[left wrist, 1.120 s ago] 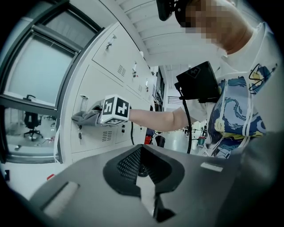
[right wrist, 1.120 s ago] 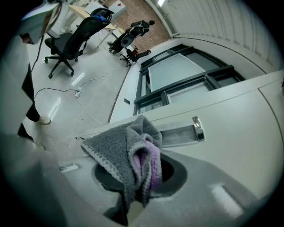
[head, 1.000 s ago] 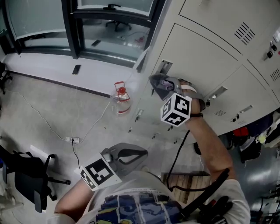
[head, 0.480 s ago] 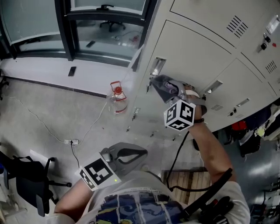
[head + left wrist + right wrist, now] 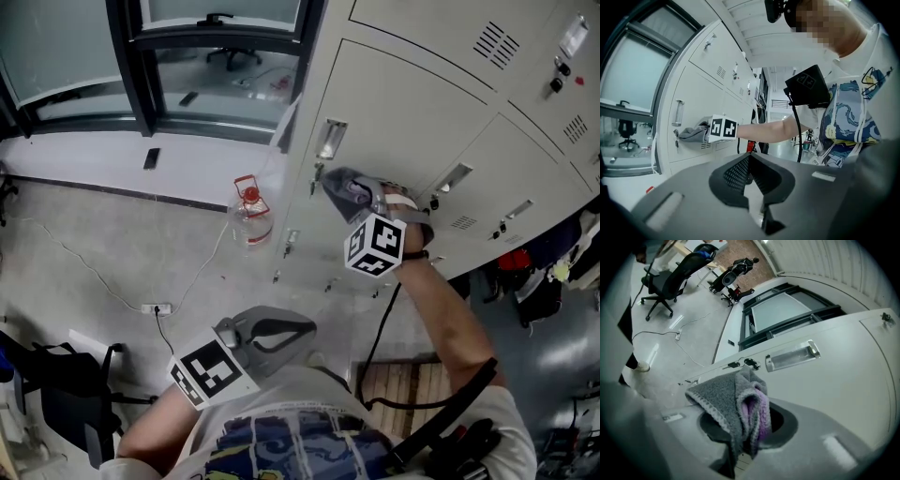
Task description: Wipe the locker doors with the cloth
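Note:
The grey cloth (image 5: 349, 190) with a purple inner side is bunched in my right gripper (image 5: 330, 180), which is shut on it and presses it against a pale grey locker door (image 5: 403, 103). The cloth touches the door just below the metal handle (image 5: 330, 139) and beside the keys (image 5: 316, 174) hanging in the lock. In the right gripper view the cloth (image 5: 736, 399) hides the jaw tips, with the handle (image 5: 792, 356) and keys (image 5: 740, 364) right ahead. My left gripper (image 5: 305, 330) is held low by the person's chest, shut and empty; in its own view, my left gripper (image 5: 750, 157) points at the lockers.
More locker doors (image 5: 525, 178) run to the right. On the floor stand a red-capped clear jug (image 5: 251, 217), a power strip with cable (image 5: 155, 307) and a black office chair (image 5: 75, 403). A wooden pallet (image 5: 403, 384) lies by the person's feet. A dark window frame (image 5: 127, 56) stands at the far left.
The right gripper has slid the cloth a little along the door, away from the handle. The head view has shifted slightly. The left gripper has stayed in place.

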Tool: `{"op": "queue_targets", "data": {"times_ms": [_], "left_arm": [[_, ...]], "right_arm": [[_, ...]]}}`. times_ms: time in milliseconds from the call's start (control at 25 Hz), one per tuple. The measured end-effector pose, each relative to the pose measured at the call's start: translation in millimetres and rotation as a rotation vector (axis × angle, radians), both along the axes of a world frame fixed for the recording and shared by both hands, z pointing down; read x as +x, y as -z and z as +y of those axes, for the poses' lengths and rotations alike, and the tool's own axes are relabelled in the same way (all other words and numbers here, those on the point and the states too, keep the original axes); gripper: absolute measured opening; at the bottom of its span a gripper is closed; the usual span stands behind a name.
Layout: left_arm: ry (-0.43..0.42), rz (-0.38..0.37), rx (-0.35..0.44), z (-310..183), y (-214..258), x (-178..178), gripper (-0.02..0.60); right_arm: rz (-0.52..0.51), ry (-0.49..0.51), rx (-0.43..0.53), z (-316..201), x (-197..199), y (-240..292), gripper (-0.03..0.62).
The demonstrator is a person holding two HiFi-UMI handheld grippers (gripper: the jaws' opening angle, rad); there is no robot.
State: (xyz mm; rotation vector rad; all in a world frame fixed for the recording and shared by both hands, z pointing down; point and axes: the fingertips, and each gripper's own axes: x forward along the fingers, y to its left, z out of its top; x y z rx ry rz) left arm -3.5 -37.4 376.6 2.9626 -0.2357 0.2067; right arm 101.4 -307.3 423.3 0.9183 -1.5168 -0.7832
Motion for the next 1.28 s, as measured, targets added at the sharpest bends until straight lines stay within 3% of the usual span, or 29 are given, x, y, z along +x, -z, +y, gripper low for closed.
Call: {"op": "queue_targets", "data": {"times_ms": [440,1280], "left_arm": [[0.033,-0.017,-0.024,-8.5,-8.9,-12.8,0.003],[0.053,-0.050,-0.076,-18.3,-23.4,-18.2,0.003]], "right_arm": [[-0.002,0.053,-0.010,-17.6,-35.7,-23.3,0.086],[0.014,0.062,-0.133,-22.7,-46.7,-92.2,0.086]]}}
